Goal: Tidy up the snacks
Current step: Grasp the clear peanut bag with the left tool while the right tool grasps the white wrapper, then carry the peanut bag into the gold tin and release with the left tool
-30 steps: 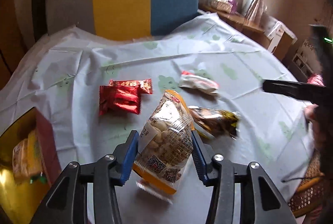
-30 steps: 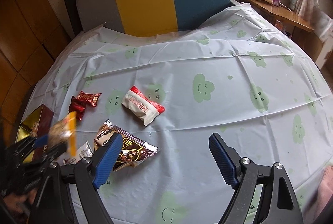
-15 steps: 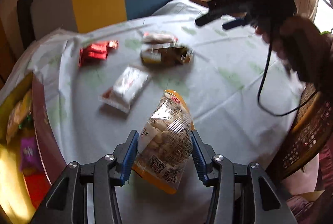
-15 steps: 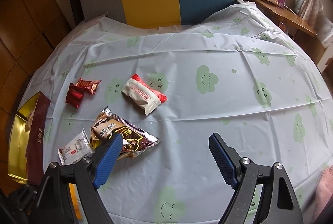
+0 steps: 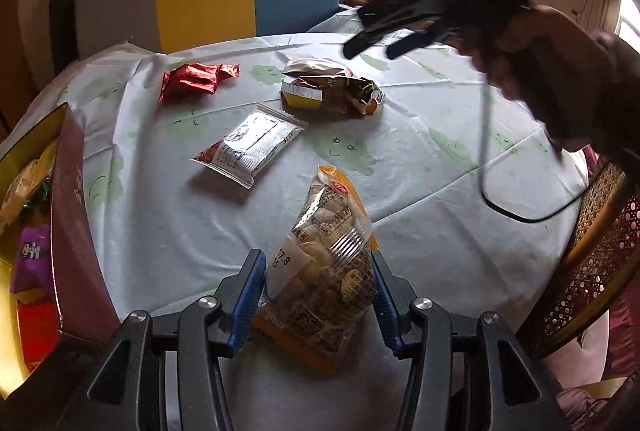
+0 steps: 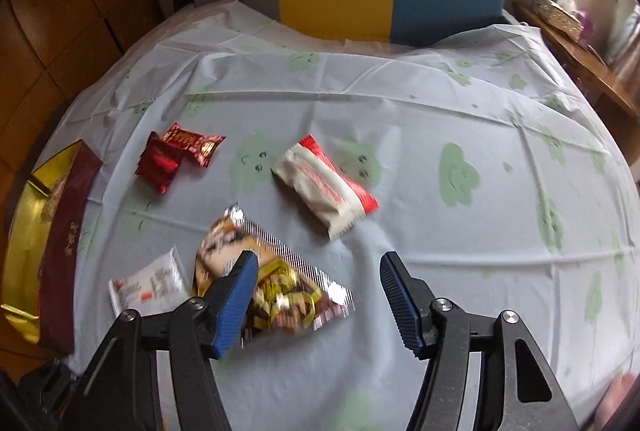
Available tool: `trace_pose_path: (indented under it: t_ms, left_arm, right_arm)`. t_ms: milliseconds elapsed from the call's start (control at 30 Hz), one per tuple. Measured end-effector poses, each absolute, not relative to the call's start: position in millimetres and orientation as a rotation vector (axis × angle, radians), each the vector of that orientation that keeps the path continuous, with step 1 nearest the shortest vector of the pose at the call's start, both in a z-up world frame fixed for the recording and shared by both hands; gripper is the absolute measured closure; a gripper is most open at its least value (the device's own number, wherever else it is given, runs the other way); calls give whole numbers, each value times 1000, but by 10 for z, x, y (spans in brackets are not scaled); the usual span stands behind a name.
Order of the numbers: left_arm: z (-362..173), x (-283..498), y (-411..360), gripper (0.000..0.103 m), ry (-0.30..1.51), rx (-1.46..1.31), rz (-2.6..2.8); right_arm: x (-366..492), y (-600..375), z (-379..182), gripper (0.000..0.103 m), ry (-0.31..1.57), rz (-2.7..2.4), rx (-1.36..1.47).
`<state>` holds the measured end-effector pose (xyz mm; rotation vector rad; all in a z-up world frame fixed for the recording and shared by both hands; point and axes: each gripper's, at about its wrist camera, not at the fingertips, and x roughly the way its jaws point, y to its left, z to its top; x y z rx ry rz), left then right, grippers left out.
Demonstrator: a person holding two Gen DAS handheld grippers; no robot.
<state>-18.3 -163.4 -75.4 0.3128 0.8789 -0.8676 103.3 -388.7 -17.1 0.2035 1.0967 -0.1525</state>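
left claw (image 5: 318,295) gripping peanut packet (image 5: 326,271)

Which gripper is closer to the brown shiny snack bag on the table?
The right gripper. It hangs open just above the brown shiny snack bag, jaws having just been closing. The left gripper is farther back, shut on the orange peanut bag.

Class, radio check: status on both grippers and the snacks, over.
Left gripper shut on peanut bag, beside gold box. Right gripper open, jaws just closing, above brown snack packet. Nothing in the way.
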Motion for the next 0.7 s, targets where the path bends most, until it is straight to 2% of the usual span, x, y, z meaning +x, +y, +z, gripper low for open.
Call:
trace_pose_path:
  t_ms: [133, 267, 333, 367, 400, 467, 700]
  left_arm:
    - [-757, -158, -1617, 51, 882, 291, -877]
    - [-759, -135, -1608, 50, 887, 274, -883]
    - [-763, -124, -1604, 50, 889, 266, -887]
    - [-764, -119, -1605, 49, 890, 262, -887]
    - [-767, -114, -1606, 49, 891, 260, -887]
    - [-772, -109, -1608, 48, 892, 259, -886]
    - [-781, -90, -1616, 48, 900, 250, -878]
  right_arm:
    - [1408, -3953, -307, 38, 1128, -163, 159]
    - [1656, -4032, -476, 27, 1189, -152, 143]
    - [1712, -4053, -551, 27, 1211, -147, 141]
    - [1732, -4065, -597, 30, 1223, -145, 141]
    - [1741, -4066, -640, 37, 1238, -142, 141]
    - [1720, -4045, -636, 65, 1223, -132, 132]
    - [1446, -4083, -432, 66, 1184, -186, 81]
